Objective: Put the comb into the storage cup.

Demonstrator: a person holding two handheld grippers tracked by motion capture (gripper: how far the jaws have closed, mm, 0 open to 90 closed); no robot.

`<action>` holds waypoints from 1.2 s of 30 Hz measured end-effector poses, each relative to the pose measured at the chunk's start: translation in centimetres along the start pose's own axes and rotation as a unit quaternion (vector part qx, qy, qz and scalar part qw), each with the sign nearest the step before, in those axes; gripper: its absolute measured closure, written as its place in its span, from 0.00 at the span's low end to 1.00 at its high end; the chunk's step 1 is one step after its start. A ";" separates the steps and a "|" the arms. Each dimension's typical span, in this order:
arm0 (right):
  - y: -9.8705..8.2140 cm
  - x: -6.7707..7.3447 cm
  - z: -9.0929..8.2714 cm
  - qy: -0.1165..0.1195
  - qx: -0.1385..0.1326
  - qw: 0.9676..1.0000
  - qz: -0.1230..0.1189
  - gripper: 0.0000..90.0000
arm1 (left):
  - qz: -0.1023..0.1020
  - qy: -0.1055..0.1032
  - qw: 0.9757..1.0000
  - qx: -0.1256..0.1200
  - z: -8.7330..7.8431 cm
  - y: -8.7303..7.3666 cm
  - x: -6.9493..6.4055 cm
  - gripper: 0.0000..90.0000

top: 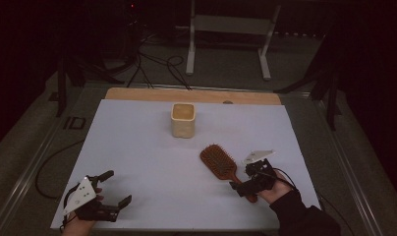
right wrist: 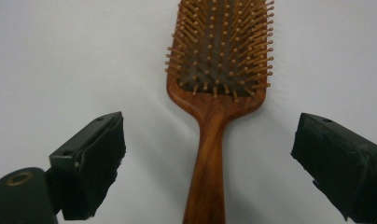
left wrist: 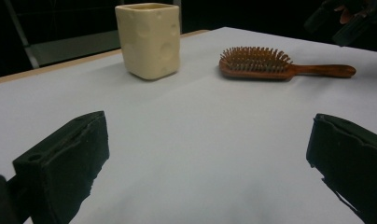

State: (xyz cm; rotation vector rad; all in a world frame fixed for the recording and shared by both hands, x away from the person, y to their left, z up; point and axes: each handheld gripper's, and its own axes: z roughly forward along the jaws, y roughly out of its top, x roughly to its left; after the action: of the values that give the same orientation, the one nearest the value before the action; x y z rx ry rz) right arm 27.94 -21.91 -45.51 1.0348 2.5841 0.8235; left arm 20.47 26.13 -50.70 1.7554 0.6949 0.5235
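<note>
A dim room with dark walls surrounds the white tabletop (top: 137, 162), whose far edge shows a bare wooden strip (top: 137, 94), while beyond it a grey carpeted floor (top: 226, 69) carries black cables (top: 157, 66) and a white metal stand (top: 231, 34).

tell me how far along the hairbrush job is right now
Done: nothing looks placed yet; the hairbrush lies bristles up on the white table, apart from the cream cup. In hand: the right gripper is open, its jaws either side of the handle, not pressing it. The left gripper is open, holding nothing. Left: probably gripping and moving the brush.
</note>
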 end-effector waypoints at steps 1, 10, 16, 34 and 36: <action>0.0 0.2 0.4 -0.012 0.005 1.000 -0.006 0.10 | 0.000 0.000 1.000 0.000 0.0 0.0 0.0 0.00; 0.2 0.2 2.3 -0.036 0.034 0.999 -0.012 0.15 | 0.001 0.000 1.000 0.001 0.0 0.0 0.0 0.00; 0.5 -0.1 3.4 -0.035 0.055 0.998 -0.011 0.18 | 0.002 -0.001 1.000 0.001 0.0 0.0 0.0 0.00; 1.5 0.3 5.3 -0.028 0.143 0.989 0.000 0.35 | -0.001 0.001 1.000 -0.002 -0.1 0.0 0.0 0.00; 1.6 0.2 5.4 -0.027 0.152 0.988 -0.002 0.36 | -0.001 0.001 1.000 0.000 -0.1 0.0 0.0 0.00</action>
State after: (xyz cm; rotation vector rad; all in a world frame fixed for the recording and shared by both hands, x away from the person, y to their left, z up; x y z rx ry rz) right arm 30.90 -18.58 -48.99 1.1111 2.7192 0.3987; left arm 20.42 26.18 -50.64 1.7541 0.6965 0.5242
